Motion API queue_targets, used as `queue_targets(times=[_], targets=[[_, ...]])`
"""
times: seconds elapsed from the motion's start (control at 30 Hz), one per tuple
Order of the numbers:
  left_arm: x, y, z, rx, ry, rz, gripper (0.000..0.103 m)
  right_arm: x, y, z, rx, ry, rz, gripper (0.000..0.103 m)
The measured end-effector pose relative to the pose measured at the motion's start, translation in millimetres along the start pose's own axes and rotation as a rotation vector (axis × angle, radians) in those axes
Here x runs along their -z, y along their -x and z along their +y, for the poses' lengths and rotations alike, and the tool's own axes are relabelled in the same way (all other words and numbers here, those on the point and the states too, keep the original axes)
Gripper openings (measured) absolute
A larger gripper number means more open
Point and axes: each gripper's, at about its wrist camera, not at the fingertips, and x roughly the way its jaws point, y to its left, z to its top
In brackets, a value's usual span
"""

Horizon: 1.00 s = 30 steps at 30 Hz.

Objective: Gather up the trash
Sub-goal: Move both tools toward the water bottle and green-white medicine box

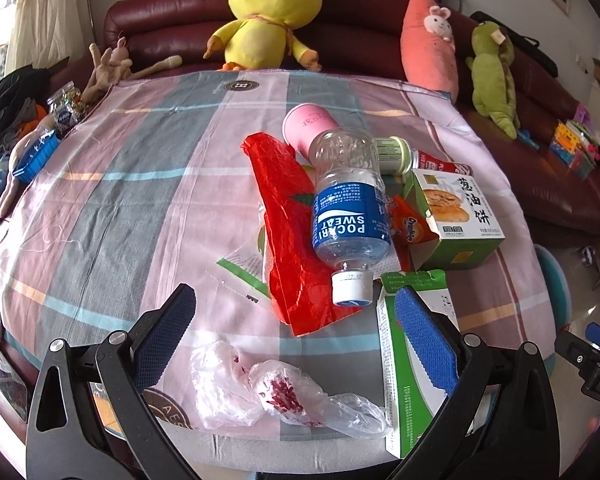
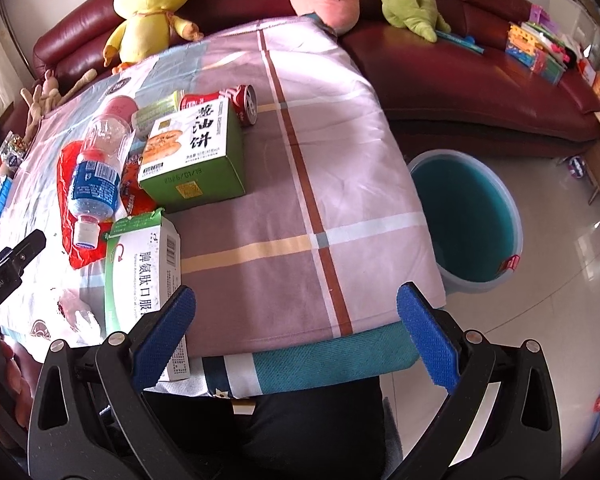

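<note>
Checked cloth covers the table [image 1: 140, 184] before a maroon sofa. Both the left tool [image 1: 296, 336] and the right tool [image 2: 296, 332] hang spread and empty. The crumpled clear plastic bag [image 1: 276, 392] lies just beyond the left tool; thin and slippery, it could slide out. The blue bucket [image 2: 472, 216] stands off the table's right edge, so a drop may miss.

Place: home living room
Seating: dark red leather sofa [image 1: 352, 36] across frame top
Clues: yellow plush chick [image 1: 268, 16], cloth-covered table [image 1: 148, 168]
</note>
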Motion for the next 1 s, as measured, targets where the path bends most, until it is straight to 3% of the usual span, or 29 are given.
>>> queue_targets(times=[1.0], targets=[[-12.0,-13.2,-0.1,0.029,-0.046,0.003,0.100,-11.4,-8.7,21.0,-0.007,0.031,0.037,0.097]])
